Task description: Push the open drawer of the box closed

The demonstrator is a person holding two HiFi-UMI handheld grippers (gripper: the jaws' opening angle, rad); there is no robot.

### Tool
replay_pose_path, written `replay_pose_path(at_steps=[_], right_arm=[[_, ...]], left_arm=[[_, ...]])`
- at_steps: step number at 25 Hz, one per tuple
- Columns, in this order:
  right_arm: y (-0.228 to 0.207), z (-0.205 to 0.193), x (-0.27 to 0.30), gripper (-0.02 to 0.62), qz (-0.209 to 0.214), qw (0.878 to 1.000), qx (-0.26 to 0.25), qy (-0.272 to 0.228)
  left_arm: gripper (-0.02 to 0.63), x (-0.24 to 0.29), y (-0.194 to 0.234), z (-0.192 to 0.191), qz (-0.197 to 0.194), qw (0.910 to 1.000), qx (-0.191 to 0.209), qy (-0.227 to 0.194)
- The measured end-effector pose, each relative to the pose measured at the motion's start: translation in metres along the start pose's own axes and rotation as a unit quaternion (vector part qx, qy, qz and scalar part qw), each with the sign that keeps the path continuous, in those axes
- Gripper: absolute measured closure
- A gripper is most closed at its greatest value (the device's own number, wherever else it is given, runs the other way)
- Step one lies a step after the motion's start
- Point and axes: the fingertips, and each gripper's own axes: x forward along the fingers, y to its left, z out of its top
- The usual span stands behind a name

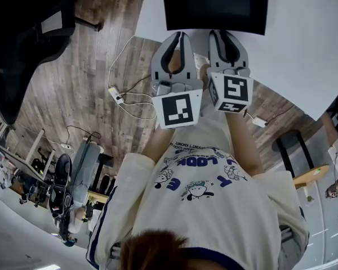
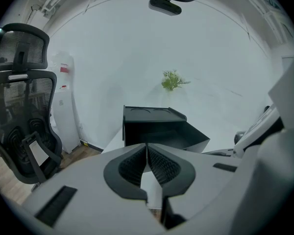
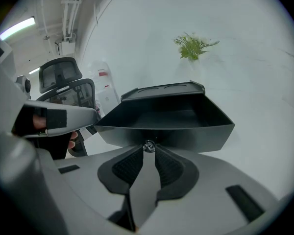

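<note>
Drawer (image 3: 161, 126) stands pulled well out of a black box (image 2: 147, 116) on the white desk (image 3: 264, 146), its front facing the person. Nearest, the right tongs (image 3: 148, 151) are narrowed to a slit, their tips on either side of the small round knob (image 3: 148, 145) at the middle of the drawer front and seemingly pinching it. The left tongs (image 2: 147, 148) are closed tip to tip on nothing and hang short of the box, not touching it. Beyond the open tray is the box's flat top, and farther back a small green plant (image 3: 192, 45).

The likely trouble is the hold on so small a knob: a push that is not square could let the tips slip off it. With nothing bracing the box, it may slide across the desk instead of taking the drawer in. An off-centre shove could skew the drawer and jam it.
</note>
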Motion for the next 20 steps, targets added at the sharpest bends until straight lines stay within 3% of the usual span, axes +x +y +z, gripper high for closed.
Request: replay_pose_path(at_steps=[20], right_arm=[[0.002, 0.016, 0.015, 0.511, 0.005, 1.0, 0.0, -0.004]], left_arm=[[0.584, 0.013, 0.016, 0.016, 0.008, 0.9999, -0.003, -0.008]])
